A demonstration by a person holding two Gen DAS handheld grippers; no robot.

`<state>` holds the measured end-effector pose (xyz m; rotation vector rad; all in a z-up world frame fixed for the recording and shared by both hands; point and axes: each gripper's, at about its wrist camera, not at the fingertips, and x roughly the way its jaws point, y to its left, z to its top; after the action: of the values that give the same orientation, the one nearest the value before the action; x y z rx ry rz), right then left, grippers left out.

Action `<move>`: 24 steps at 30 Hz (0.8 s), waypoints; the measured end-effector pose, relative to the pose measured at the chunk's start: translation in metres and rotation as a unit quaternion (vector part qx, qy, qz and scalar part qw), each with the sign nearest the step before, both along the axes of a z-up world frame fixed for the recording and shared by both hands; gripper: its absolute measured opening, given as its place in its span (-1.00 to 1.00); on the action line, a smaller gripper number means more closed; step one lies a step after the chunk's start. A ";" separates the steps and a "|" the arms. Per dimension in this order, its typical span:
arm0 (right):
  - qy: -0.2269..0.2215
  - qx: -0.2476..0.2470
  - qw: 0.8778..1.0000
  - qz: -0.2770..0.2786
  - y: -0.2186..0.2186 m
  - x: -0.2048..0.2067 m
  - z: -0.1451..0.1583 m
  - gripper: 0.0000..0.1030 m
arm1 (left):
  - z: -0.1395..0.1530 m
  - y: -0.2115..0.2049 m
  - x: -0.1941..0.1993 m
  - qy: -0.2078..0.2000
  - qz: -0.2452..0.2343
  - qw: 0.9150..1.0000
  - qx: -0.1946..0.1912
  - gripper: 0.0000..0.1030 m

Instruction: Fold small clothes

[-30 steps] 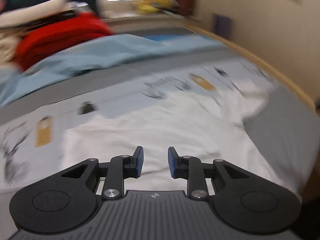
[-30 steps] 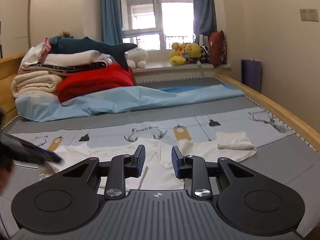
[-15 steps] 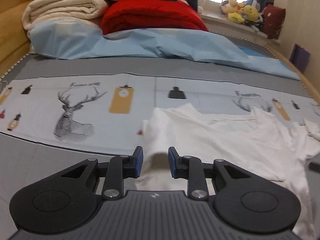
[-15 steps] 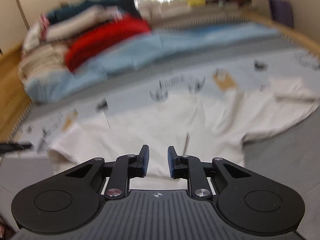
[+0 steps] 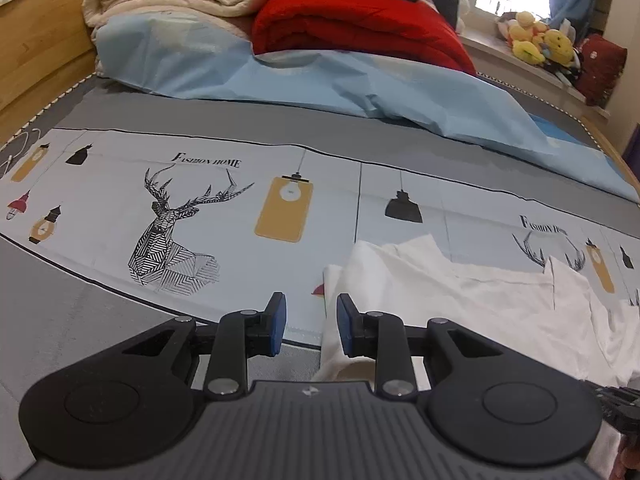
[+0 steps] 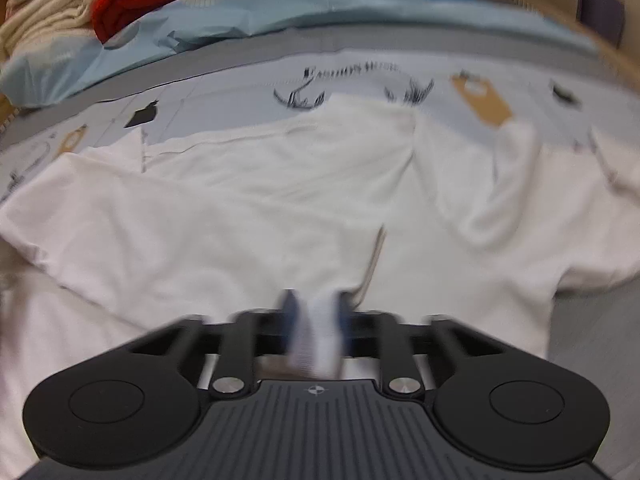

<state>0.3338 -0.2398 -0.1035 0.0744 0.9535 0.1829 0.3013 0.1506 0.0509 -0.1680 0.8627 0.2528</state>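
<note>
Now the right claw is pinched shut on the near hem of the white shirt, which spreads ahead of it across the bed sheet. The left claw hangs partly open, empty, the shirt's edge just right of it. Best grip that edge before lifting, so both sides rise together.

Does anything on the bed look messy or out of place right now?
Only the white shirt: it lies rumpled on the printed sheet, with one sleeve bunched into folds. Nothing looks spilled or damaged.
</note>
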 end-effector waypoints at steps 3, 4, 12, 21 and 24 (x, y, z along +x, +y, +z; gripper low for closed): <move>-0.064 0.019 0.998 -0.009 -0.012 0.004 0.033 -0.94 | 0.001 0.001 0.004 0.002 0.008 1.000 -0.001 -0.41; -0.090 0.016 0.996 -0.011 -0.017 0.003 0.045 -0.94 | 0.001 0.000 0.005 0.003 0.008 1.000 -0.002 -0.41; -0.055 0.002 0.990 -0.134 -0.091 0.023 0.047 -0.93 | -0.010 -0.006 0.010 0.022 0.009 0.999 -0.027 -0.41; -0.083 0.012 0.979 -0.187 -0.117 0.026 0.058 -0.60 | -0.042 -0.025 0.020 0.077 -0.004 0.996 -0.051 -0.41; -0.074 0.049 0.974 -0.206 -0.130 0.025 0.055 -0.60 | -0.047 -0.027 0.021 0.082 -0.006 0.995 -0.055 -0.41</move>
<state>0.3584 -0.3702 -0.0484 0.3422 0.7604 -0.1474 0.3228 0.1234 0.0040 -0.2478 1.0413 0.2102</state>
